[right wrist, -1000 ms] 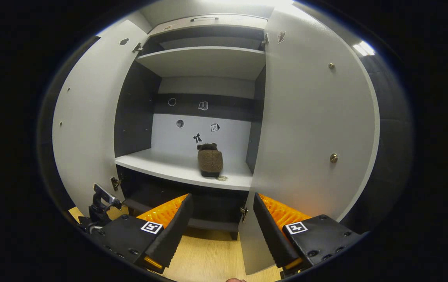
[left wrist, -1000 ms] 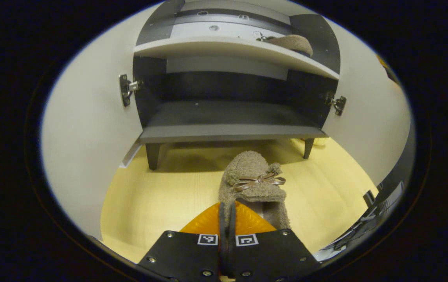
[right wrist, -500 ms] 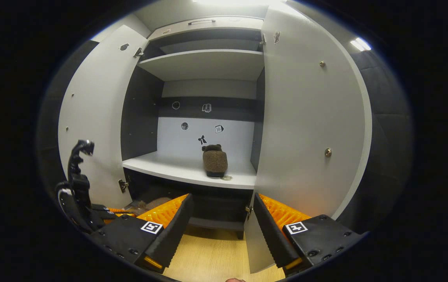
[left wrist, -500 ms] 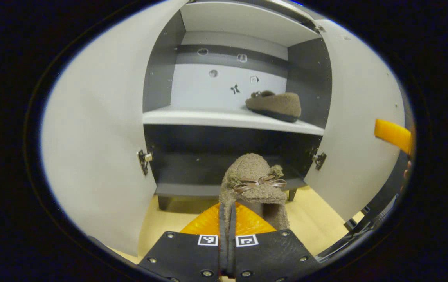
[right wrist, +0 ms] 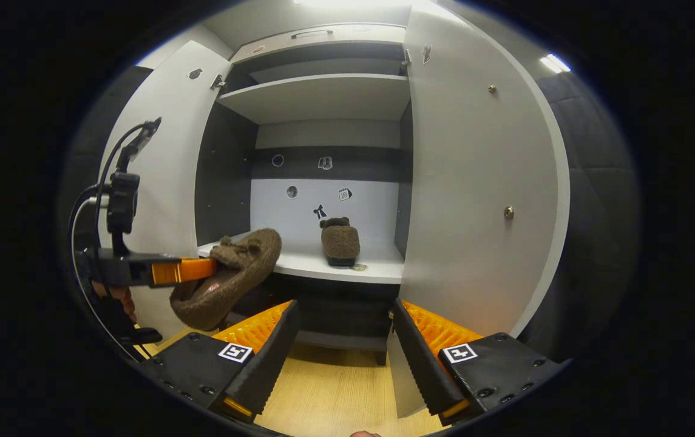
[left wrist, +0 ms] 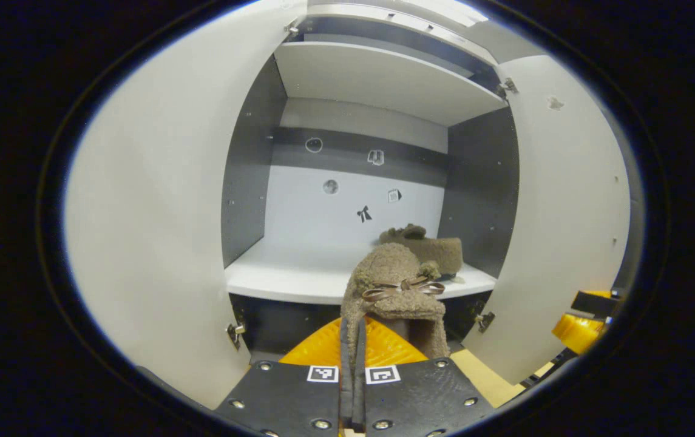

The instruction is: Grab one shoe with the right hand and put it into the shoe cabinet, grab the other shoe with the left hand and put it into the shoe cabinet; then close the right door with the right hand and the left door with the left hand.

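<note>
On the cabinet (right wrist: 323, 97) shelf (right wrist: 335, 267) rests one shoe (right wrist: 340, 241); left gripper (left wrist: 352, 340), now raised, pinches the other shoe (left wrist: 393, 285); right gripper (right wrist: 341, 346) jaws spread.

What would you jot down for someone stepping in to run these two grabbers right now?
Left hand-held gripper: shut on the second shoe, held in the air in front of the open shoe cabinet.
Right hand-held gripper: open, holding nothing, facing the cabinet.
Done: first shoe sits on the middle shelf, right side.
Left: set the second shoe on a shelf, then close the right door, then the left door.
</note>
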`<act>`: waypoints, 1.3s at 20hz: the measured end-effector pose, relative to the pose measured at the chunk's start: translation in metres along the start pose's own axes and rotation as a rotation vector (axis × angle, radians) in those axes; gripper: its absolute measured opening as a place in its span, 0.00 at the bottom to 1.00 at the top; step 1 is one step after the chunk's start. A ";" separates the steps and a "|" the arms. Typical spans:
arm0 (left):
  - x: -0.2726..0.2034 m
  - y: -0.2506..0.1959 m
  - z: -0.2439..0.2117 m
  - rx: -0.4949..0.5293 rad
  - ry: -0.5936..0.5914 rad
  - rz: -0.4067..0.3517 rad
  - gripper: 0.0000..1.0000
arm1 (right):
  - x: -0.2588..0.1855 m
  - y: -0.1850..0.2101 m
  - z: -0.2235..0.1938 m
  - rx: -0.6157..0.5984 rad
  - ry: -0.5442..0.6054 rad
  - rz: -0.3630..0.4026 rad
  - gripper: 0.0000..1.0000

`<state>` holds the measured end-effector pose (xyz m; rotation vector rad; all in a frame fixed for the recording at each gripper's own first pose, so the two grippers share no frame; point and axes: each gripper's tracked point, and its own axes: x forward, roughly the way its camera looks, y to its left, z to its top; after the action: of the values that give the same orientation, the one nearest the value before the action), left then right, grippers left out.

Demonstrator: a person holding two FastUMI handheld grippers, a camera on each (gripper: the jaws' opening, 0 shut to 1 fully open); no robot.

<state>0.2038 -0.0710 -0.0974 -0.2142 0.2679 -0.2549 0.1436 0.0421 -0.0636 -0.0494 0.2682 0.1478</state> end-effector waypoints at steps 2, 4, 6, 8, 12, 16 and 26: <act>0.023 0.000 0.014 -0.018 -0.022 0.001 0.01 | 0.000 0.003 -0.003 -0.001 0.007 -0.002 0.98; 0.036 0.001 0.027 -0.026 -0.048 -0.001 0.07 | -0.001 0.005 -0.005 -0.004 0.013 -0.006 0.98; 0.052 0.002 0.038 -0.037 -0.068 -0.006 0.01 | -0.001 0.006 -0.009 -0.007 0.021 -0.012 0.98; 0.072 0.006 0.048 -0.048 -0.085 0.000 0.01 | -0.002 0.006 -0.013 -0.009 0.032 -0.022 0.98; 0.109 0.015 0.063 -0.065 -0.111 0.015 0.01 | -0.003 0.003 -0.019 -0.002 0.050 -0.049 0.98; 0.147 0.025 0.066 -0.090 -0.098 0.035 0.01 | -0.005 0.000 -0.025 0.000 0.066 -0.075 0.98; 0.188 0.041 0.065 -0.012 -0.042 0.095 0.01 | -0.003 -0.005 -0.028 0.026 0.079 -0.102 0.98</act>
<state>0.4069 -0.0726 -0.0895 -0.2181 0.2369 -0.1544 0.1344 0.0351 -0.0900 -0.0431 0.3460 0.0406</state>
